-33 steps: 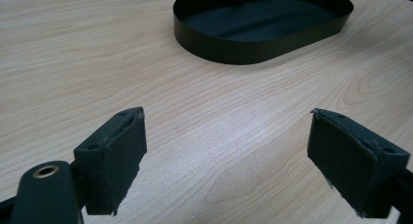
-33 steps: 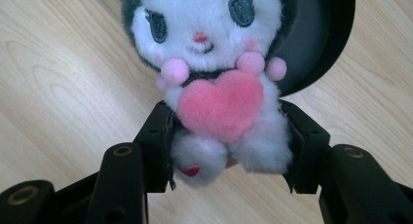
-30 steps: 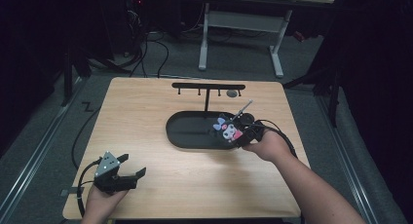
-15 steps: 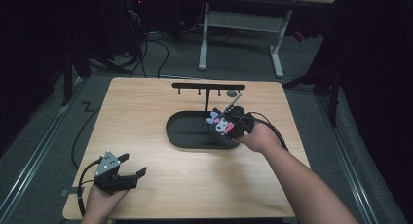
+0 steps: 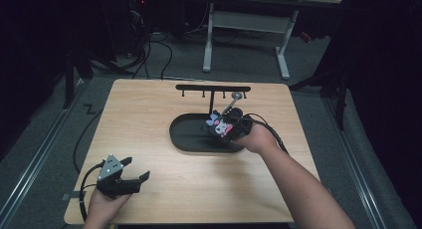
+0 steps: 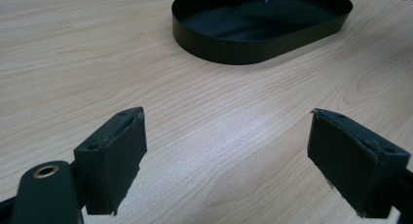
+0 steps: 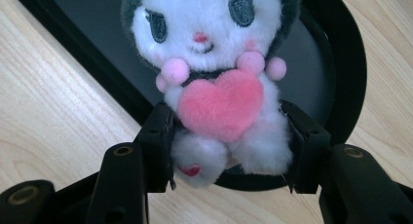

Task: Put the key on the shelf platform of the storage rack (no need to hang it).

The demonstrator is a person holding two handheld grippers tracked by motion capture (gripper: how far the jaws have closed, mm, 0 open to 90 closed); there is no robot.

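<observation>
Plush toy (image 7: 219,102) — pinched between right gripper (image 7: 229,146) fingers (image 7: 158,136).

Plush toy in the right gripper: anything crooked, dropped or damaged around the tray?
Nothing stands out. The plush toy sits squarely between the right gripper jaws, held over the black tray, with no visible damage. The tray lies flat on the table. The left gripper is open and holds nothing.

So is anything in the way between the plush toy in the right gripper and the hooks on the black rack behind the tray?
Nothing visible blocks it. The right gripper holds the plush toy over the black tray's far right end, just below the rack. A grey piece hangs at the rack's right end; the other hooks look free.
</observation>
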